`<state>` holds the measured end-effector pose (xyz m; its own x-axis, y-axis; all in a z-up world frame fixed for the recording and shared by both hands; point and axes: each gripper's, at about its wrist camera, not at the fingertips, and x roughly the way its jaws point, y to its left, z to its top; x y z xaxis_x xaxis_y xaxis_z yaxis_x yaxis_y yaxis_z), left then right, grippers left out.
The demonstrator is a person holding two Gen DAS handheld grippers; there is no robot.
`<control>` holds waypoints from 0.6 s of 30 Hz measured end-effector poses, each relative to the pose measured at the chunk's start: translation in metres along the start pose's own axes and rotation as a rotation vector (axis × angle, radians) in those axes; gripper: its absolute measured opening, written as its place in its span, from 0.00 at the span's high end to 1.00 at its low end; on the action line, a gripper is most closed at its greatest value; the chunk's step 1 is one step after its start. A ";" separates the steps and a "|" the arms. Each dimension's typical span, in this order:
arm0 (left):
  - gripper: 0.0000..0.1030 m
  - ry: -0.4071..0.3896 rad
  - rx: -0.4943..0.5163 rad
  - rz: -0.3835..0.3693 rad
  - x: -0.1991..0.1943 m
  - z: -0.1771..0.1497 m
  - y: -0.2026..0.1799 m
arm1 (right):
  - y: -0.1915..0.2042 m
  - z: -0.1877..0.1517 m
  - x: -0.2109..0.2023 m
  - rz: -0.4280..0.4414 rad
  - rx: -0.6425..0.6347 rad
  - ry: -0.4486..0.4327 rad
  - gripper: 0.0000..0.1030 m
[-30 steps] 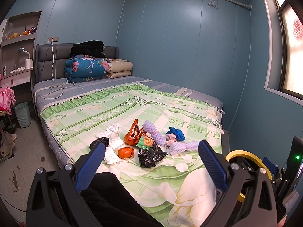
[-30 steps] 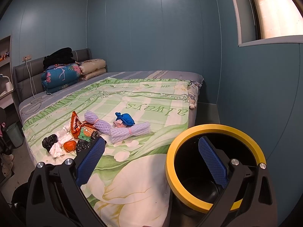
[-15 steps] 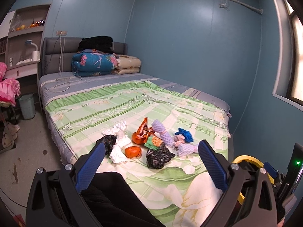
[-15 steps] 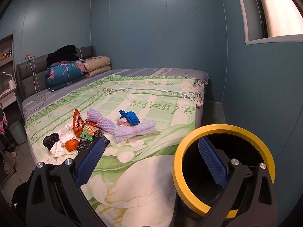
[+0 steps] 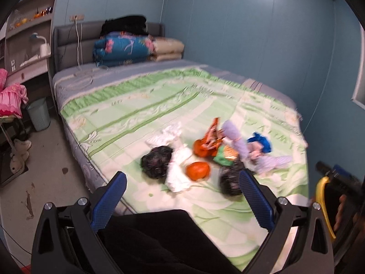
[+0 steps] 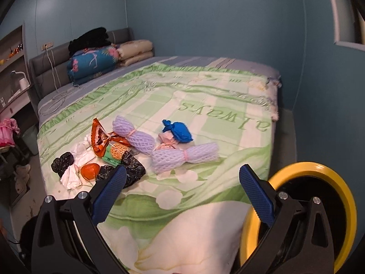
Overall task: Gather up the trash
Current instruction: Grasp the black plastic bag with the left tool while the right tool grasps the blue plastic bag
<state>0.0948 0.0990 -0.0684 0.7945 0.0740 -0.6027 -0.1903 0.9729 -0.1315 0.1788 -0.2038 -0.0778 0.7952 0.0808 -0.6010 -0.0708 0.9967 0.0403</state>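
1. Your gripper pads (image 6: 109,194) look like blue, dimpled rubber.
2. The foam net sleeve (image 6: 184,155) is soft lilac mesh.
3. The bin rim (image 6: 342,196) is smooth yellow plastic.
4. The bedspread (image 6: 205,96) is matt printed cloth.

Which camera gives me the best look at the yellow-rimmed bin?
The right wrist view: the yellow-rimmed bin shows most of its ring and dark inside, behind the right tongs' finger. The left wrist view shows only a blurred sliver of yellow rim at its right edge.
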 end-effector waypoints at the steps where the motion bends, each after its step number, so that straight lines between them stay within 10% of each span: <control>1: 0.08 0.019 -0.001 0.011 0.010 0.002 0.007 | 0.000 0.008 0.013 0.023 0.002 0.033 0.08; 18: 0.08 0.205 0.046 -0.047 0.142 0.029 0.063 | 0.017 0.087 0.209 0.075 -0.107 0.360 0.08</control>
<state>0.2127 0.1775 -0.1394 0.6667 -0.0130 -0.7452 -0.1261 0.9835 -0.1300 0.3965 -0.1695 -0.1334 0.5241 0.1252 -0.8424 -0.1984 0.9799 0.0221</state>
